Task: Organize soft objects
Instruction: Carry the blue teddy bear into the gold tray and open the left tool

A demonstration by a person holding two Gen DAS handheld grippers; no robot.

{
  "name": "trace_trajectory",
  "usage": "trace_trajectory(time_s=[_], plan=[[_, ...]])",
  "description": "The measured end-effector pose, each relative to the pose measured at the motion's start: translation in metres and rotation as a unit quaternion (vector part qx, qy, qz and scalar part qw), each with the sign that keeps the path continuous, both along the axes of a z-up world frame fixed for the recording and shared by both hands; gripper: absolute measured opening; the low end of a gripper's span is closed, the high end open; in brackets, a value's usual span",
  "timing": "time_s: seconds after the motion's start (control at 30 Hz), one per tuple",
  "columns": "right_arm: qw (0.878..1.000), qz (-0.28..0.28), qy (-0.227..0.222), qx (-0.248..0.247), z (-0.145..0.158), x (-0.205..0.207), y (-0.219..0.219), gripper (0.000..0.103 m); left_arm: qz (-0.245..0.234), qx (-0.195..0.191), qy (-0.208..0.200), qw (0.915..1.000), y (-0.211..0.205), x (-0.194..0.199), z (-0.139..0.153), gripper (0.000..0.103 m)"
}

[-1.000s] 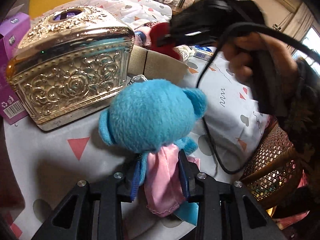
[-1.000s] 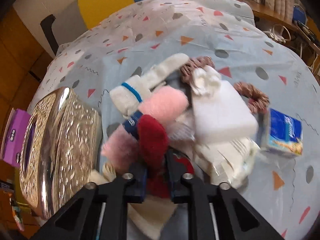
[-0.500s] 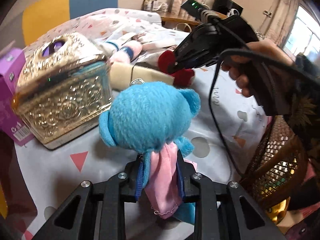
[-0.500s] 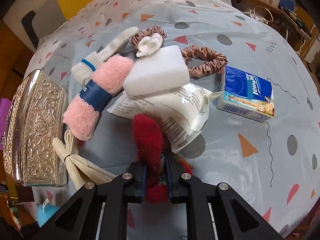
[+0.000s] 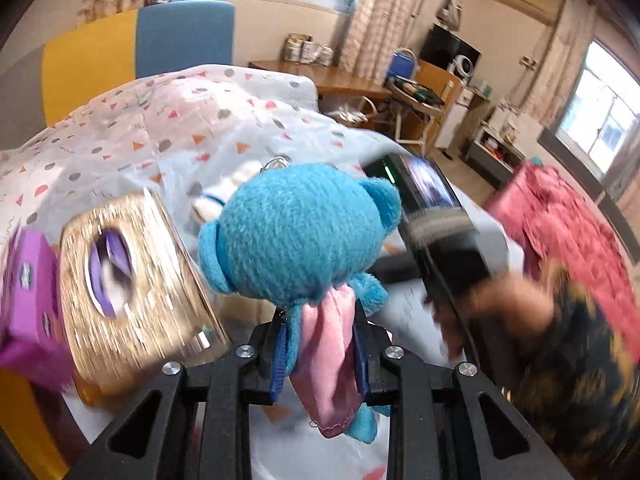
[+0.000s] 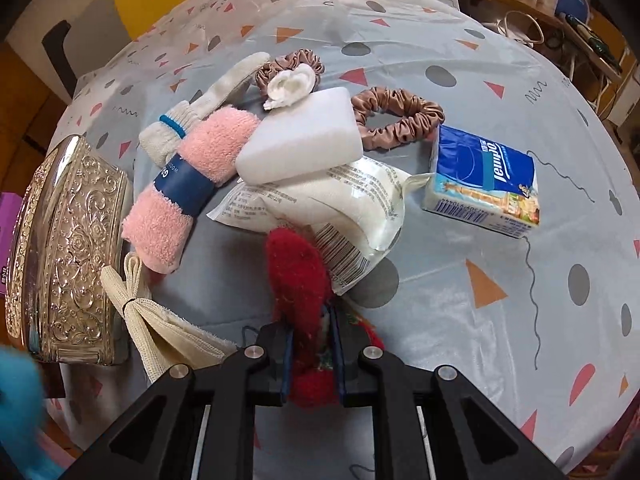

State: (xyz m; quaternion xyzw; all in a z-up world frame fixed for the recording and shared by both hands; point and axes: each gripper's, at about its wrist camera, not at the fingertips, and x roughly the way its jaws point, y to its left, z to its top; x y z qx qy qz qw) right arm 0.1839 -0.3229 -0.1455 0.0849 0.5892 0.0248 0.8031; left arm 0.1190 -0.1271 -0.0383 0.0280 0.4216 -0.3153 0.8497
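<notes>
My left gripper (image 5: 320,354) is shut on a blue plush bear (image 5: 298,234) with a pink cloth, held up above the table. My right gripper (image 6: 311,354) is shut on a red fuzzy soft toy (image 6: 298,280), held above the table's near side. On the patterned tablecloth (image 6: 460,300) lie a rolled pink towel (image 6: 188,186), a white sock (image 6: 208,106), a white sponge block (image 6: 304,136), two brown scrunchies (image 6: 398,120), a white packet (image 6: 332,204) and a cream cloth (image 6: 156,320). The blue bear's edge shows at the right wrist view's lower left (image 6: 18,404).
An ornate gold tissue box (image 6: 68,248) stands at the table's left, with a purple box (image 5: 30,308) beside it. A blue tissue pack (image 6: 484,180) lies at the right. The other handheld gripper and hand (image 5: 448,256) are close on the right in the left wrist view.
My left gripper has lifted the blue bear higher and tilted up, so the room shows behind. My right gripper has pulled the red toy back toward the table's near edge.
</notes>
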Motion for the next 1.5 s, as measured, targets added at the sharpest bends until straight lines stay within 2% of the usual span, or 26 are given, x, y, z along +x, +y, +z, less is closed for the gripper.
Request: trace_trajectory(time_s=[0.17,0.23,0.4,0.53,0.63,0.77,0.9,1.07,1.23,1.33,1.37,1.4,1.5], plan=[[0.999,0.018,-0.009,-0.026,-0.004,0.009,0.017,0.013,0.052,-0.005,-0.002,0.9986,0.006,0.058,0.021,0.027],[0.999,0.021,-0.011,-0.029,-0.004,0.008,0.017,0.013,0.083,-0.007,-0.014,0.9964,0.018,0.08,0.034,0.027],[0.998,0.031,-0.017,-0.043,-0.004,0.009,0.021,0.014,0.173,-0.02,-0.043,0.9837,0.087,0.11,0.067,0.027],[0.998,0.038,-0.021,-0.055,-0.005,0.01,0.027,0.014,0.249,-0.011,-0.063,0.9663,0.161,0.118,0.077,0.027],[0.997,0.044,-0.025,-0.064,-0.006,0.013,0.032,0.015,0.314,-0.016,-0.058,0.9476,0.222,0.108,0.071,0.027],[0.995,0.055,-0.031,-0.082,-0.006,0.011,0.037,0.015,0.385,-0.013,-0.037,0.9223,0.293,0.079,0.042,0.027],[0.994,0.058,-0.034,-0.089,-0.006,0.01,0.037,0.016,0.421,-0.009,-0.001,0.9071,0.33,0.044,-0.002,0.027],[0.993,0.061,-0.038,-0.098,-0.006,0.009,0.04,0.016,0.42,0.008,0.056,0.9058,0.34,0.023,-0.057,0.028],[0.992,0.062,-0.041,-0.105,-0.005,0.006,0.043,0.016,0.398,0.026,0.069,0.9145,0.32,0.041,-0.069,0.032],[0.992,0.061,-0.041,-0.106,-0.005,0.005,0.043,0.017,0.386,0.026,0.075,0.919,0.311,0.054,-0.07,0.048],[0.992,0.06,-0.041,-0.105,-0.005,0.005,0.042,0.017,0.39,0.03,0.073,0.9175,0.309,0.056,-0.069,0.062],[0.992,0.06,-0.041,-0.105,-0.005,0.005,0.042,0.017,0.395,0.026,0.07,0.9156,0.309,0.058,-0.066,0.07],[0.992,0.059,-0.04,-0.103,-0.005,0.007,0.041,0.017,0.412,0.033,0.051,0.9092,0.309,0.051,-0.059,0.074]])
